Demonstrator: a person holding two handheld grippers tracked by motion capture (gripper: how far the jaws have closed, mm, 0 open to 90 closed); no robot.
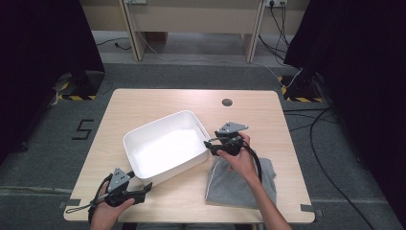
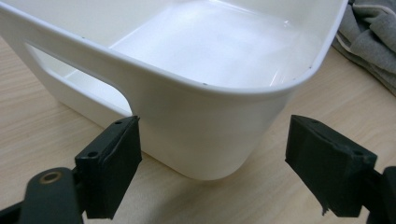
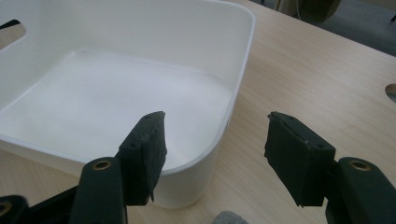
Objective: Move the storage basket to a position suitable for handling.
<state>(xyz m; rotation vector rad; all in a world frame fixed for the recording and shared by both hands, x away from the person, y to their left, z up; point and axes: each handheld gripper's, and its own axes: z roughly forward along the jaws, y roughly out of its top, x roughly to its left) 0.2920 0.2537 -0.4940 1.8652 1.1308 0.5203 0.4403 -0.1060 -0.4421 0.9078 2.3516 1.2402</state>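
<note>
Both grippers are flanking the empty white plastic rectangular bin (image 1: pixel 165 146) at table centre: left gripper (image 1: pixel 146 188), jaws spread, at its 7 o'clock corner; right gripper (image 1: pixel 209 145), jaws spread astride its 3 o'clock rim, probably preparing to grip.

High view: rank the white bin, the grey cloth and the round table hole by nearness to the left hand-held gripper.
From the left hand-held gripper:
1. White bin, its near corner right at the open jaws.
2. Grey cloth, off to the right.
3. Round hole, far side of the table.
</note>
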